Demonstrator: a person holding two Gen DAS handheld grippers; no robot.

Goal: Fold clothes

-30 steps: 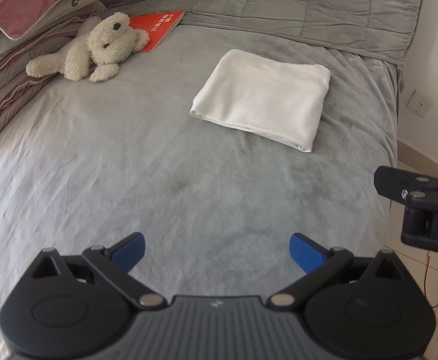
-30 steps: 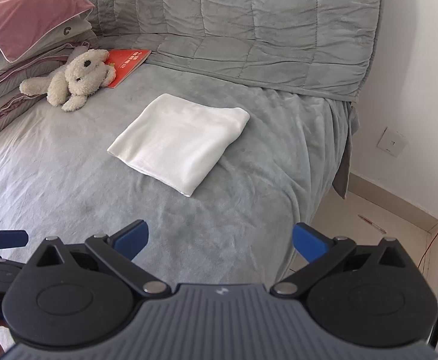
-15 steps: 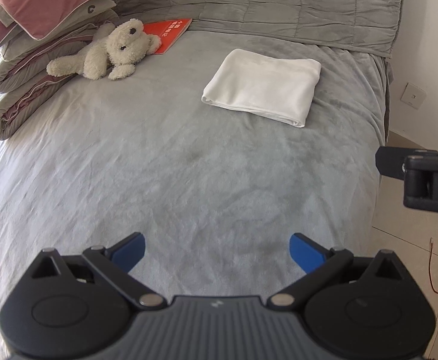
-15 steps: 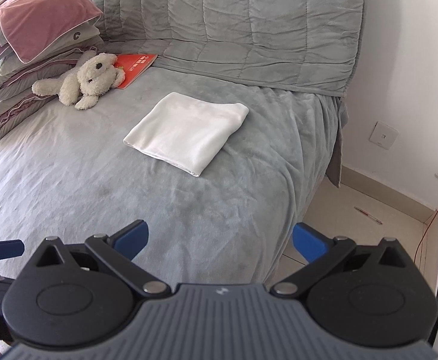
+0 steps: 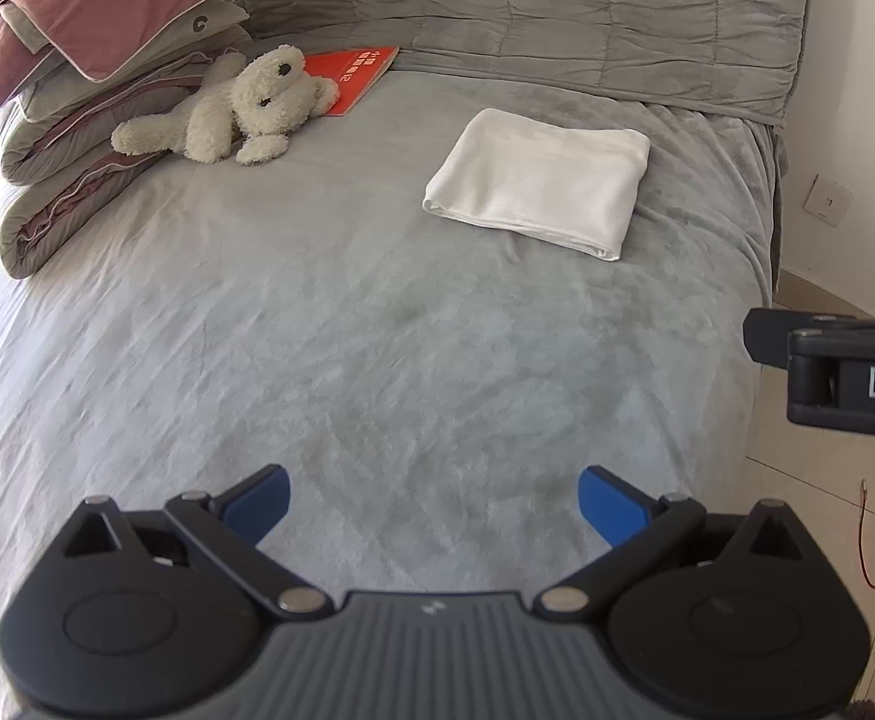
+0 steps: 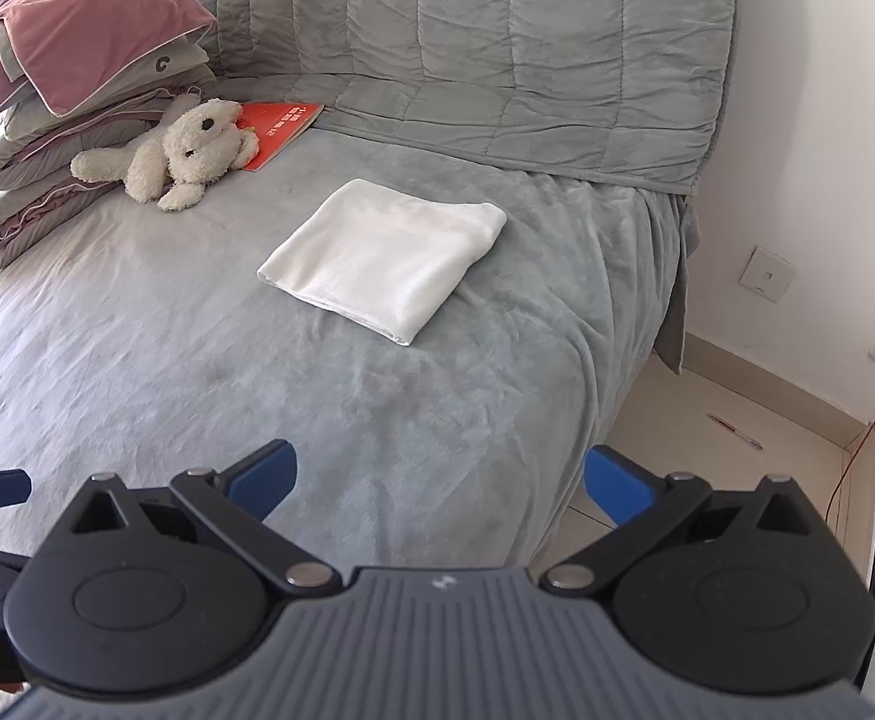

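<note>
White folded cloth (image 5: 539, 180): lies flat on the grey plush bed (image 5: 317, 360), well ahead of both claws.
Writing: "C" on grey pillow (image 6: 163, 64); "DA" on right claw's body.
Left claw (image 5: 434, 501): spread wide, empty.
Right claw (image 6: 437, 480): spread wide, empty.

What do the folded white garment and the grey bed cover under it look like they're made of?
Folded white garment: a thin, smooth woven or knit fabric, probably cotton; matte, with soft rounded fold edges and faint creases. Grey bed cover: likely a plush, velvety fleece; its short nap shows lighter and darker brushed patches. Neither fibre can be confirmed by sight.
</note>
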